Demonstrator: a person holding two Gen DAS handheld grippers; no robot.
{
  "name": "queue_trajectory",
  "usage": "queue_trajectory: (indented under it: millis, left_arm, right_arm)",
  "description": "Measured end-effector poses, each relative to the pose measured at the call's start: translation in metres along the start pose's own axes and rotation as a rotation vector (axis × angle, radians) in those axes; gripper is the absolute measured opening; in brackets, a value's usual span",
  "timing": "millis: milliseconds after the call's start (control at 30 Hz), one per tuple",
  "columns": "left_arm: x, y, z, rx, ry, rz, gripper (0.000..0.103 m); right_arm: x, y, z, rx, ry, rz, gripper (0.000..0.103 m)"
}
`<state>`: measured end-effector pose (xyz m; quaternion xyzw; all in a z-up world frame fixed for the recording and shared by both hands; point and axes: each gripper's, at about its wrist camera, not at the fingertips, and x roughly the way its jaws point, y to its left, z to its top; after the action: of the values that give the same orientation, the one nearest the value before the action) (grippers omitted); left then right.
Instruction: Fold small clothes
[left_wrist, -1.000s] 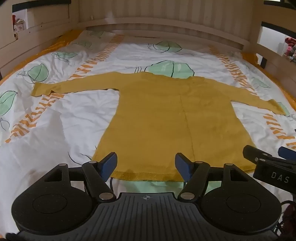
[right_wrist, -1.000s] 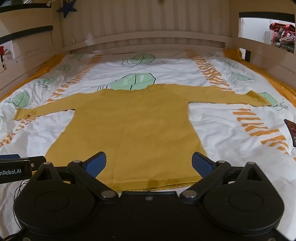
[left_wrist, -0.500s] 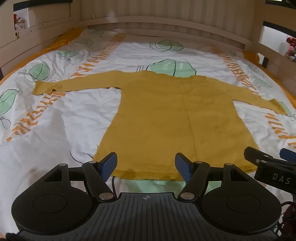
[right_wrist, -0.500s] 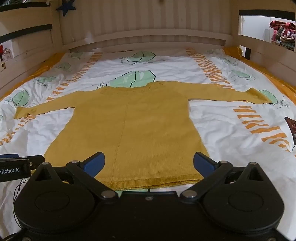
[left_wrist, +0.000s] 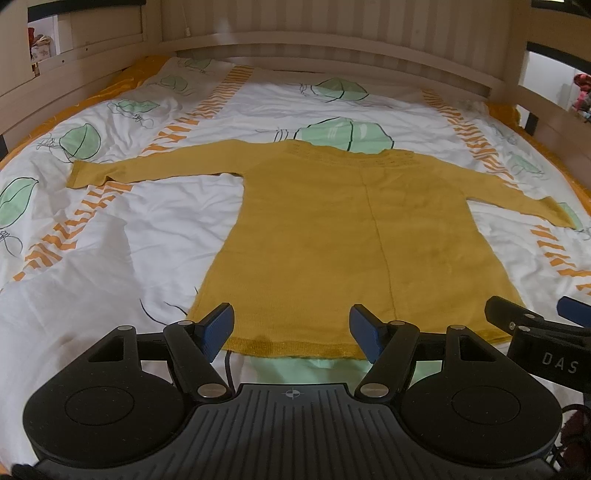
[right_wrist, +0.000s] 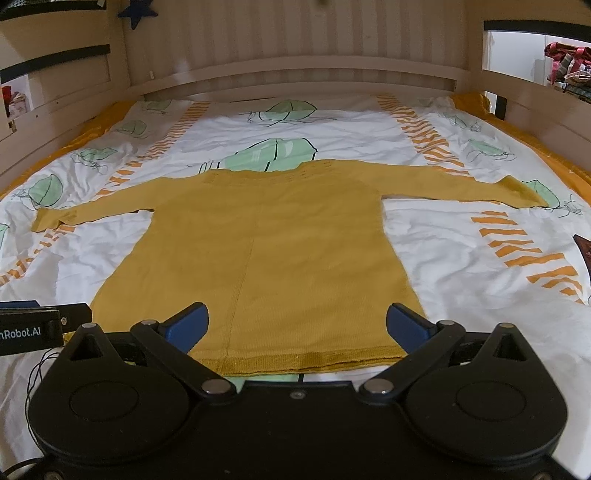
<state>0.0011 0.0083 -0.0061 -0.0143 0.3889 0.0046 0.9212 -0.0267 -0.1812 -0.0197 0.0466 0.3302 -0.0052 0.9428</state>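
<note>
Both tools, left tool (left_wrist: 291, 332) and right tool (right_wrist: 297, 325), are hanging apart, having backed toward six o'clock; the sweater (left_wrist: 343, 236) is lying flat, awaiting folding.

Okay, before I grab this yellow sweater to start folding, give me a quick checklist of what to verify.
1. Yellow sweater lies flat on the bedspread: ok.
2. Both sleeves spread outward, left sleeve and right sleeve: ok.
3. Left gripper open, nothing held: ok.
4. Right gripper open, nothing held: ok.
5. Bottom hem within view and unfolded: ok.
6. Height of the fingers above the fabric: cannot tell.
</note>
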Motion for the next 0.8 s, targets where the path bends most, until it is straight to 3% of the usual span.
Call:
queue_trajectory:
  millis: [800]
  left_arm:
    - [0.0004,0.0053,0.0021,-0.004,0.008,0.006,0.069]
  right_arm:
    - [0.0018,0.0060,0.0014,0.000,0.011,0.009,0.102]
